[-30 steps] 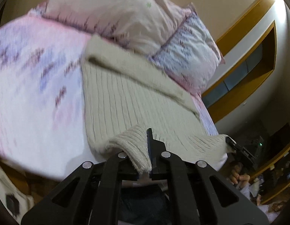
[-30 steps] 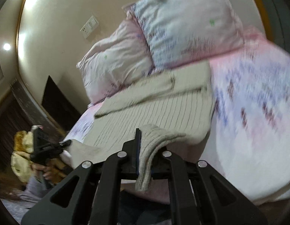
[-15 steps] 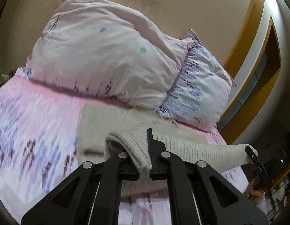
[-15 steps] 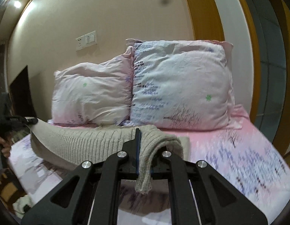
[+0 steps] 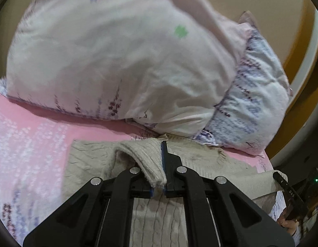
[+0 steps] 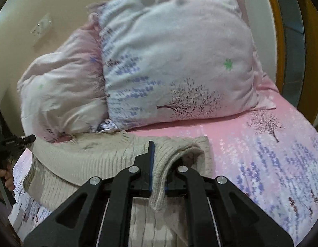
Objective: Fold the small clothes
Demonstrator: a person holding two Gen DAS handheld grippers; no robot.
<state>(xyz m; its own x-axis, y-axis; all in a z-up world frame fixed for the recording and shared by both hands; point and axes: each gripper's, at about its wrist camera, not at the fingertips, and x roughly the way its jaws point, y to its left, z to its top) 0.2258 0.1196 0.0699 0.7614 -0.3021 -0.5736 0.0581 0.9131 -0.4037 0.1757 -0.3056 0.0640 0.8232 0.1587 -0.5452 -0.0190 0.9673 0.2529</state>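
Beige knit sweater [image 5: 91,160] lies on the pink bedsheet [image 5: 25,135] just below the pillows [image 6: 175,65]. Your left gripper [image 5: 162,164] and right gripper [image 6: 156,164] each clamp a lifted hem corner.

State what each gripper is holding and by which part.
Both hold the beige knit sweater. The left gripper is shut on one corner of its ribbed edge; the right gripper is shut on the other corner, carried toward the pillows.
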